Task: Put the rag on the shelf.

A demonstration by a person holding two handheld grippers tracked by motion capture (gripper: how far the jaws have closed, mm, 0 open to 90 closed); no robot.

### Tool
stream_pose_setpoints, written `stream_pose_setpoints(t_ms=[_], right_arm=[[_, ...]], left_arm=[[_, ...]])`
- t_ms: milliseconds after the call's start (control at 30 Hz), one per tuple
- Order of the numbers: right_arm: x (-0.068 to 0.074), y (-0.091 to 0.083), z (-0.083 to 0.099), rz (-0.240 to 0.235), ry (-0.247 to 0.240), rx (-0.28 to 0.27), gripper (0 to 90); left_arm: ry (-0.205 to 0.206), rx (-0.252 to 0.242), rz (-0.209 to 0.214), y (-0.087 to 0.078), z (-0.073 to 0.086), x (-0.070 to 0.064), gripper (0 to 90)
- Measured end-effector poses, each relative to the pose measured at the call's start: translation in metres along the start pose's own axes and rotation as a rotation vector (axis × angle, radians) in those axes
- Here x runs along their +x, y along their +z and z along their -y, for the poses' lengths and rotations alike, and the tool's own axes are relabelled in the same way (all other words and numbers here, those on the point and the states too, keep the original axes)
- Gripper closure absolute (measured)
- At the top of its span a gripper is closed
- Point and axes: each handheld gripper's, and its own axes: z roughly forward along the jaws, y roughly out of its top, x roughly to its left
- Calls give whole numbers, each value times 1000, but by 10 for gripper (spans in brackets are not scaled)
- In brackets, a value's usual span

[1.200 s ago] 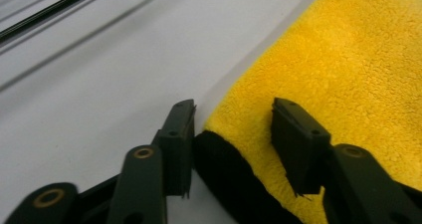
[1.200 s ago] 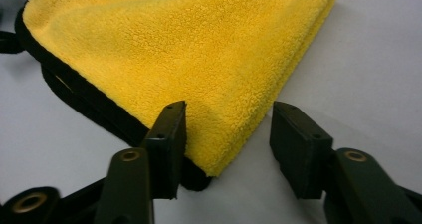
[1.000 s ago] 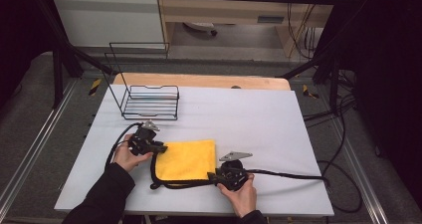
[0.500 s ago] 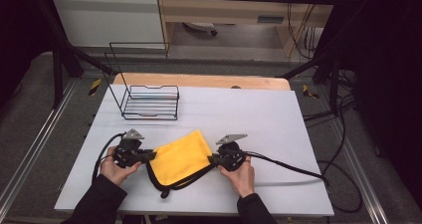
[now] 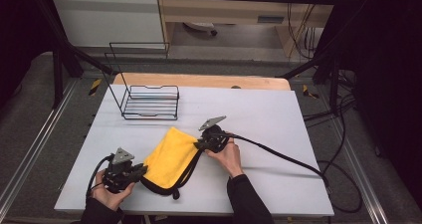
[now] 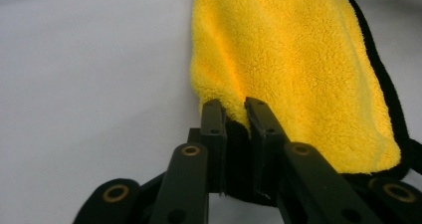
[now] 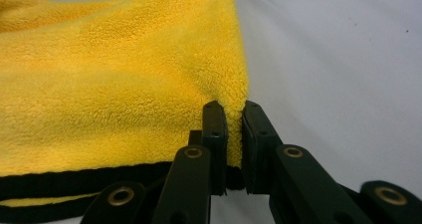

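A folded yellow cloth with a black hem lies on the white table, stretched at a slant between my two grippers. My left gripper is shut on the cloth's near left corner at the front of the table. My right gripper is shut on the far right corner, near the table's middle. In the left gripper view the cloth runs up and away from the closed jaws of that gripper. The right gripper view shows the cloth spreading left from that gripper, pinched at its folded edge.
A black wire rack stands at the back left of the table. The right gripper's black cable trails across the table to the right edge. A wooden board borders the table's far side.
Both grippers have turned the cloth counter-clockwise: the left gripper moved toward the front left corner, the right gripper moved away toward the table's middle. Both stay shut on the cloth.
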Motion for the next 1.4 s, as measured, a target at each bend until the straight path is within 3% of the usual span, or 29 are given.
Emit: stream_pose_setpoints(t_ms=[100,200,367,500,667,867,1000,1133,1300,1400], right_arm=[[1,2,2,35,-13,-11,738],[4,-4,4,80,-17,-48,624],[6,-26,10,103,31,-136,385],[6,-42,19,103,75,-159,255],[4,-57,35,114,102,-169,129],[0,-69,56,116,152,-174,76],[-2,-74,67,130,167,-177,57],[-1,-77,74,134,176,-174,50],[-1,-77,79,144,180,-166,43],[0,-76,80,146,179,-165,43]], left_arm=[[20,-10,28,2,-1,7,703],[55,-40,39,0,-6,13,539],[93,-59,43,1,-25,23,331],[110,-46,60,11,-45,29,195],[124,-32,67,26,-68,33,97],[159,-28,63,44,-84,32,85],[188,0,67,59,-92,33,111],[168,17,82,74,-99,37,155],[145,-29,98,87,-102,41,224],[161,-23,83,95,-101,42,267]])
